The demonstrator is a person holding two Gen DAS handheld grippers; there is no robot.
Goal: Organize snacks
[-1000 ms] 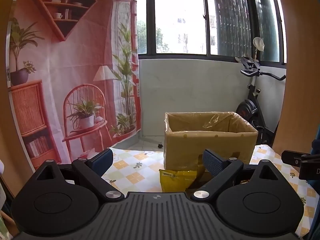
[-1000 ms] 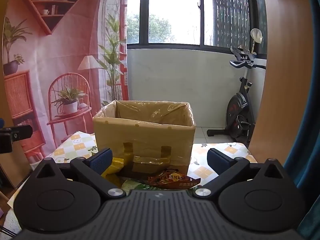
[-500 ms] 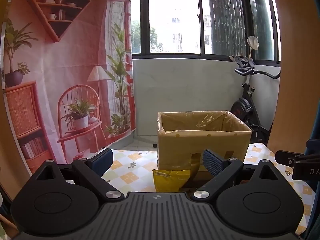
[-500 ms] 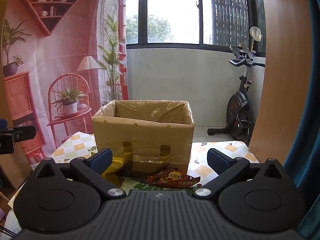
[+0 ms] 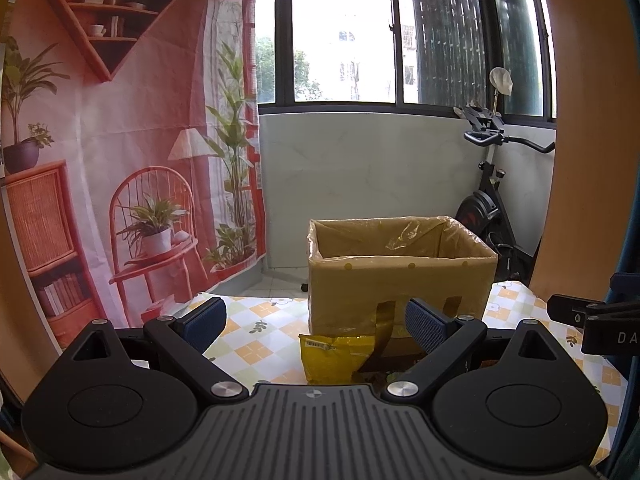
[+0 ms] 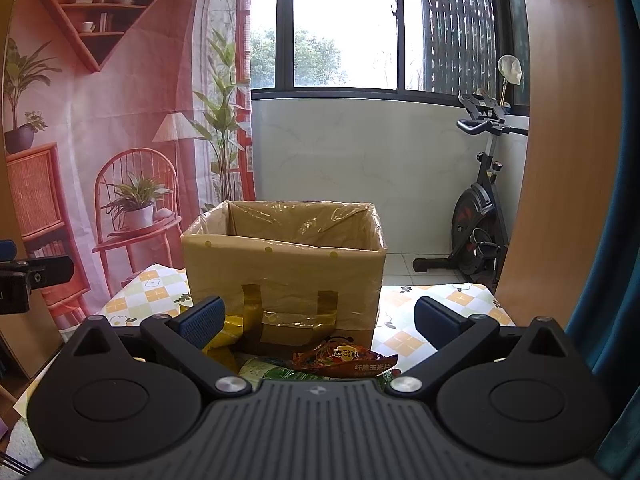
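An open cardboard box [image 5: 400,280] [image 6: 282,276] lined with clear plastic stands on the table with the checked cloth [image 5: 256,340] [image 6: 404,338]. A yellow snack packet [image 5: 334,358] [image 6: 228,334] lies against the box's front. A red-orange snack packet [image 6: 346,360] rests in front of the box on a green packet [image 6: 272,370]. My left gripper [image 5: 314,322] is open, held above the table short of the yellow packet. My right gripper [image 6: 318,322] is open too, just behind the red-orange packet. Nothing is between either pair of fingers.
A printed backdrop [image 5: 120,140] hangs on the left. An exercise bike [image 6: 480,224] stands on the floor behind the table at the right. A wooden panel [image 6: 560,120] rises at the right. The other gripper's body shows at the edge [image 5: 592,320] [image 6: 28,280].
The left gripper has drifted left and pulled back slightly, so the box sits more central in its view. The right gripper's view has barely shifted. Both stay open.
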